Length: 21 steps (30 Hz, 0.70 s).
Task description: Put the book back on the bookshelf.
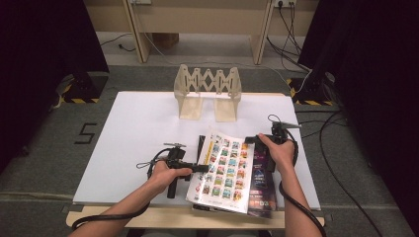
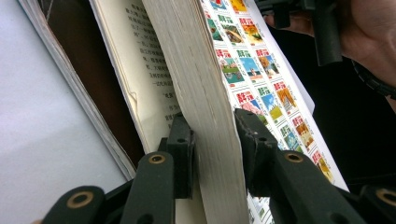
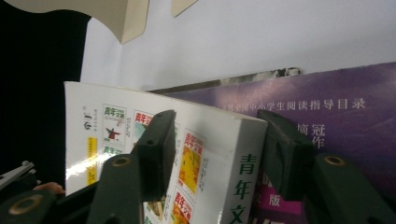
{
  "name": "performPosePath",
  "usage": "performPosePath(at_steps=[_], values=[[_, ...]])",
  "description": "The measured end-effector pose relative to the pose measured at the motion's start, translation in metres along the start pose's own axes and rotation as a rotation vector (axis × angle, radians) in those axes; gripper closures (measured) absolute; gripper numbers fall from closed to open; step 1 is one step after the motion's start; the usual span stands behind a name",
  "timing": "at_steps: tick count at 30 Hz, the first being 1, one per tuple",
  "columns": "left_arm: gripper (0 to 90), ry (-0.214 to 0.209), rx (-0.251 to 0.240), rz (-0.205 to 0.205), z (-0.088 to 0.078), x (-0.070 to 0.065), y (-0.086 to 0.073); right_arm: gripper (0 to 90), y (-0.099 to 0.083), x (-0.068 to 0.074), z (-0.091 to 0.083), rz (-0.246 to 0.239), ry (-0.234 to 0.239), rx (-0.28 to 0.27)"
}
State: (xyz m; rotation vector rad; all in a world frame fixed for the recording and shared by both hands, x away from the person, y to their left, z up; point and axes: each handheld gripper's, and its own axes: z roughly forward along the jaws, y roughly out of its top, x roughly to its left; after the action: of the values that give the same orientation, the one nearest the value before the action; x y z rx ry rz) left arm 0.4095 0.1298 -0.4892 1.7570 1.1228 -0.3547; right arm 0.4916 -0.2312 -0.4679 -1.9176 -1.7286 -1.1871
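Observation:
A thick white book (image 1: 225,168), its cover printed with rows of small colourful pictures, stands tilted up at the near edge of the white board. My left gripper (image 1: 200,169) comes in from the left. In the left gripper view both pads (image 2: 184,154) press the thick block of pages (image 2: 196,79), while a text page (image 2: 144,84) lies open beside it. My right gripper (image 1: 254,140) is at the book's far right corner. In the right gripper view its jaws (image 3: 217,140) straddle the book's spine corner (image 3: 247,177) with slack, open. A purple magazine (image 3: 327,102) lies underneath.
A wooden folding rack (image 1: 207,91) stands at the far edge of the white board (image 1: 138,143). The purple magazine (image 1: 262,190) sticks out to the right of the book near the table's front edge. Cables trail from both grippers.

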Motion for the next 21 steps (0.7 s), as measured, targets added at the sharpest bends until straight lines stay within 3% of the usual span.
performPosePath(at_steps=[3, 6, 9, 11, 14, 18, 21], values=[[68.6, -0.005, -0.002, -0.016, 0.0, 0.0, 0.0, 60.3, 0.002, 0.001, 0.001, -0.012, -0.025, 0.003], [66.3, 0.002, 0.01, 0.0, -0.002, 0.0, 0.002, 63.3, 0.002, 0.003, 0.0, -0.027, -0.039, 0.004], [63.9, 0.012, 0.015, 0.008, -0.004, 0.0, 0.003, 68.1, 0.003, 0.006, -0.003, -0.004, -0.029, 0.005], [57.6, 0.047, 0.016, 0.027, -0.008, -0.001, 0.002, 73.1, 0.005, 0.015, -0.011, -0.003, 0.022, -0.013], [53.6, 0.063, 0.013, 0.025, -0.015, 0.001, -0.001, 73.5, 0.005, 0.029, -0.016, -0.037, 0.005, -0.02], [50.6, 0.089, -0.028, 0.042, -0.029, 0.005, -0.005, 73.8, 0.006, 0.038, -0.02, -0.058, 0.014, -0.029], [45.9, 0.15, -0.084, 0.073, -0.051, 0.009, -0.012, 73.8, 0.005, 0.048, -0.022, -0.079, 0.005, -0.04]])
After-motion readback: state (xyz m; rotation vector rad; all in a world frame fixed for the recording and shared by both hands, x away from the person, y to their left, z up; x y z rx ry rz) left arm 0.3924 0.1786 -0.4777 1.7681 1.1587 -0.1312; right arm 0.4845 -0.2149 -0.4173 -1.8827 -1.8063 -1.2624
